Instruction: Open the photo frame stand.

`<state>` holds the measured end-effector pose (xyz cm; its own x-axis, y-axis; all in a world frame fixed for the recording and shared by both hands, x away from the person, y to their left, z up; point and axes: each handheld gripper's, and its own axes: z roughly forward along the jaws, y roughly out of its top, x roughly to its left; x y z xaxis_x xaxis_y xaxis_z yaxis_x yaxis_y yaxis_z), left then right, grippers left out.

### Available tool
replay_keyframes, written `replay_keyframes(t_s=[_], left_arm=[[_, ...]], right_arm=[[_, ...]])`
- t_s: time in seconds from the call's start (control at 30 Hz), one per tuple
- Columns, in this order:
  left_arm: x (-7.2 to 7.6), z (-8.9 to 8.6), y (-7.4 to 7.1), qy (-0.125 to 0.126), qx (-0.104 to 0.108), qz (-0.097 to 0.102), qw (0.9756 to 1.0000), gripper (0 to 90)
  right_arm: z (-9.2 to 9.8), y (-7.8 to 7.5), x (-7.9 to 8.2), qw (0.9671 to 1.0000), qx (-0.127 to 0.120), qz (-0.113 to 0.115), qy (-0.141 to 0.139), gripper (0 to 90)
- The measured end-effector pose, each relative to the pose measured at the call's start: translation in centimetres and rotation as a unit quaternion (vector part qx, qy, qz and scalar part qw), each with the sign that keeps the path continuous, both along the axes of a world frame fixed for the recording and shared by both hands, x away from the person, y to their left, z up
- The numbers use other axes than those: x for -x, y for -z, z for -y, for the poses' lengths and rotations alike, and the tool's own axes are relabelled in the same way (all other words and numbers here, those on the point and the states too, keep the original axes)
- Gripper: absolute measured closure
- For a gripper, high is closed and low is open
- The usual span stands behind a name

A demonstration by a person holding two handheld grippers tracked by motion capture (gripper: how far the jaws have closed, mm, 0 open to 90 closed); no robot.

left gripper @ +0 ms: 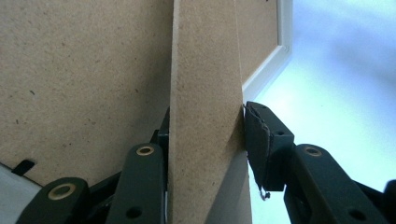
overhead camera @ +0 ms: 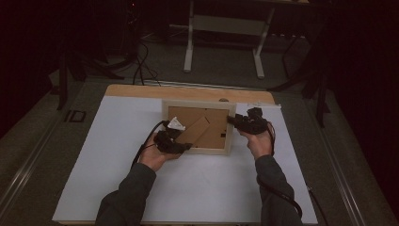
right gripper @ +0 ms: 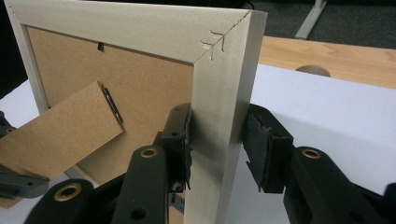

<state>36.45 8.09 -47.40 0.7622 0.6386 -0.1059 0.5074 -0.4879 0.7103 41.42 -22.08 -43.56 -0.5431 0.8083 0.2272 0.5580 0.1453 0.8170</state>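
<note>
- While the picture frame lies with its brown back facing up on the white sheet, both grippers work at it, one on each side.
- The left gripper is at the frame's near left corner. A hand in a dark sleeve holds it.
- Its jaws sit on both sides of the brown stand flap, the long cardboard leg fixed to the frame's back.
- In the left gripper view, the right pad touches the flap's edge and the left jaw sits tight against the other side, so this gripper is grasping the stand flap.
- That flap slants across the middle of the frame's back.
- The right gripper is at the frame's right side, held by the other hand.
- In the right gripper view, one jaw sits on the inside of the pale wooden bar and the other on the outside.
- The inside pad presses on the wood. The outside pad sits just beside it, and I cannot tell if it touches, so I cannot tell whether this gripper is clamped tight.
- A small white tag lies on the frame's back, near its left edge and just above the left gripper.
- Beyond the frame's far edge, a strip of wooden table shows past the white sheet.
- A little round hole sits in that wood, just behind the frame's far right corner.
</note>
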Motion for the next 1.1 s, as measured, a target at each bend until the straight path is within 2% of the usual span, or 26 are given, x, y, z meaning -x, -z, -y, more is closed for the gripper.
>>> replay_keyframes(t_s=[0.17,0.4,0.63,0.9,1.1], left_arm=[[-0.1,0.2,-0.1,-0.002,-0.002,0.006,1.0000,63.6],[-0.2,0.3,-0.3,-0.008,-0.004,0.011,0.9999,65.3],[-0.5,0.4,-0.2,-0.014,-0.005,0.012,0.9998,66.6],[-0.6,0.8,-0.5,-0.024,-0.016,0.029,0.9992,68.0],[-0.5,0.9,-0.5,-0.026,-0.015,0.030,0.9991,69.5]], right_arm=[[0.1,-0.1,0.1,1.0000,0.000,0.008,0.001,62.2],[0.0,-0.3,0.4,0.9994,0.009,0.034,0.003,62.1],[-0.1,-0.6,0.6,0.9989,0.018,0.044,0.001,62.1],[-0.4,-0.7,0.7,0.9981,0.023,0.057,0.006,62.2],[-0.8,-0.9,1.0,0.9966,0.041,0.071,0.004,62.2]])
